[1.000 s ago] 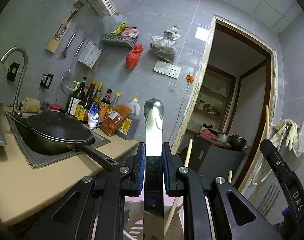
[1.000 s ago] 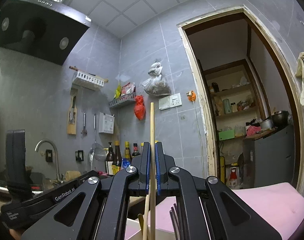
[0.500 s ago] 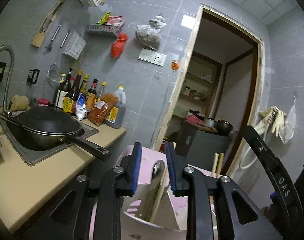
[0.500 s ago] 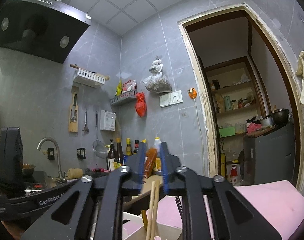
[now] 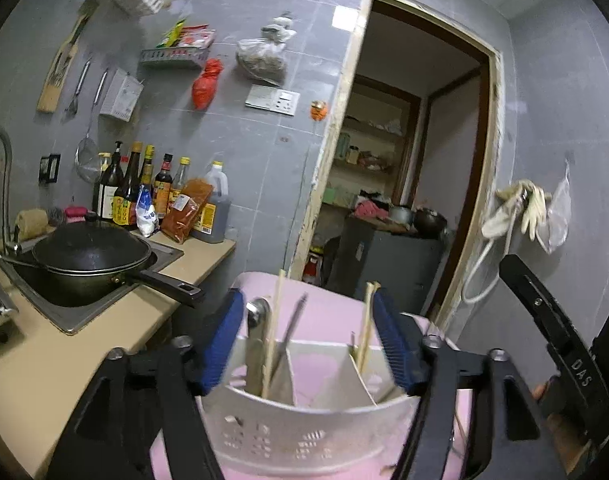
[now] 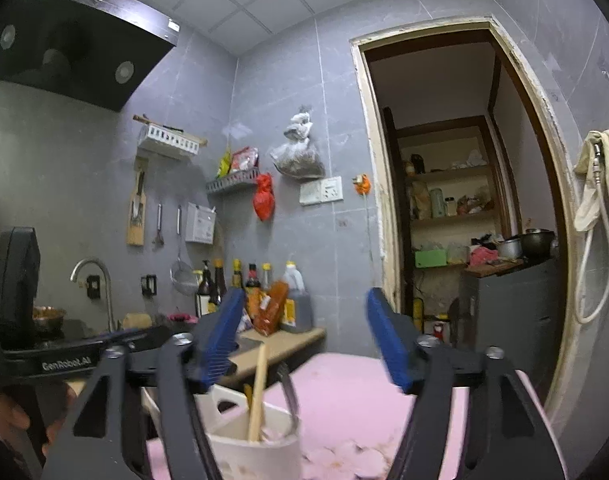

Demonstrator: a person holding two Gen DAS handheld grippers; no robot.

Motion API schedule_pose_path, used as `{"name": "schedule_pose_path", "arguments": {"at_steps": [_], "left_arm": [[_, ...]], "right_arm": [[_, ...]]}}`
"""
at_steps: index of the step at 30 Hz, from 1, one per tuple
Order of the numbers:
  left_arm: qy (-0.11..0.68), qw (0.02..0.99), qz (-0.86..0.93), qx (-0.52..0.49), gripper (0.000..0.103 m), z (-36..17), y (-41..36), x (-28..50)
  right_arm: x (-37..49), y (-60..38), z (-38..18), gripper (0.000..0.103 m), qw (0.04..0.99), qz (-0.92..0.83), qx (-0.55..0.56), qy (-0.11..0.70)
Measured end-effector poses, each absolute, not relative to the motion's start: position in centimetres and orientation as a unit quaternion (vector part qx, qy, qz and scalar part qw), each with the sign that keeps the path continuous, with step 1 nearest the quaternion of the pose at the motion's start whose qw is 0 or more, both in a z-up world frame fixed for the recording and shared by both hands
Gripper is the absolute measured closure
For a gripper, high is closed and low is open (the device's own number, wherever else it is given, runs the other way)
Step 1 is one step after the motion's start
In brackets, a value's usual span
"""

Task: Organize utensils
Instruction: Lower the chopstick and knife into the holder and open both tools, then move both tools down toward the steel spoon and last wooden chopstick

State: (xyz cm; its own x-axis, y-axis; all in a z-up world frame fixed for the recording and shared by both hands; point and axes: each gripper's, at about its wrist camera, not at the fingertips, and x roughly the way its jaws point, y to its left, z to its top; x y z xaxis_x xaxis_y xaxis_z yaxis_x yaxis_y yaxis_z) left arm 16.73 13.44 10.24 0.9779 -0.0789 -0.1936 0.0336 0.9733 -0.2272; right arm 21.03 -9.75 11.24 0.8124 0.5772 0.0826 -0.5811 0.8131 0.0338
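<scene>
A white plastic utensil caddy (image 5: 288, 432) with dividers stands on a pink surface (image 5: 328, 316). In the left wrist view a metal spoon (image 5: 256, 344), a wooden chopstick (image 5: 274, 332) and a dark knife blade (image 5: 292, 328) stand in its left compartment; more chopsticks (image 5: 366, 332) stand in the right one. My left gripper (image 5: 306, 340) is open and empty just above the caddy. My right gripper (image 6: 304, 340) is open and empty above the caddy (image 6: 256, 456), where a chopstick (image 6: 258, 392) and a fork (image 6: 288, 392) stand.
A counter (image 5: 56, 364) at left holds a black wok (image 5: 88, 256) in a sink, with sauce bottles (image 5: 152, 196) behind. A range hood (image 6: 80, 40) hangs above. An open doorway (image 5: 404, 184) leads to shelves. The other gripper's body (image 5: 556, 344) is at right.
Both grippers have opened wide. The left let go of the spoon and the right let go of the chopstick; both now stand in the caddy.
</scene>
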Motion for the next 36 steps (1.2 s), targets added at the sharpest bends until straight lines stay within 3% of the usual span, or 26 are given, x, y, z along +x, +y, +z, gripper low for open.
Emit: {"name": "schedule_pose_path", "arguments": {"at_steps": [2, 4, 6, 7, 18, 32, 36], "left_arm": [[0.106, 0.988, -0.040, -0.105, 0.028, 10.2, 12.5, 16.4], [0.112, 0.988, -0.050, -0.098, 0.027, 10.0, 11.6, 16.2], [0.119, 0.987, -0.060, -0.088, 0.024, 9.8, 10.5, 15.9], [0.120, 0.987, -0.064, -0.084, 0.017, 9.6, 10.0, 15.7], [0.155, 0.980, -0.110, -0.060, 0.014, 7.4, 5.5, 15.3], [0.240, 0.960, -0.137, -0.042, 0.014, 4.0, 1.5, 16.7], [0.268, 0.953, -0.137, -0.026, 0.014, 3.1, 0.6, 17.6]], "right_arm": [[20.6, -10.8, 11.2, 0.022, 0.953, 0.299, 0.028, -0.025], [20.3, -11.8, 11.1, 0.016, 0.957, 0.288, 0.022, -0.013], [19.8, -12.8, 11.0, 0.003, 0.960, 0.279, 0.016, -0.004], [19.6, -13.4, 10.9, 0.000, 0.962, 0.274, 0.013, 0.001], [17.9, -19.0, 8.9, 0.000, 0.971, 0.234, -0.019, 0.049], [19.7, -23.0, 4.3, 0.000, 0.960, 0.200, -0.025, 0.192], [20.1, -23.1, 2.4, 0.009, 0.946, 0.206, -0.036, 0.246]]}}
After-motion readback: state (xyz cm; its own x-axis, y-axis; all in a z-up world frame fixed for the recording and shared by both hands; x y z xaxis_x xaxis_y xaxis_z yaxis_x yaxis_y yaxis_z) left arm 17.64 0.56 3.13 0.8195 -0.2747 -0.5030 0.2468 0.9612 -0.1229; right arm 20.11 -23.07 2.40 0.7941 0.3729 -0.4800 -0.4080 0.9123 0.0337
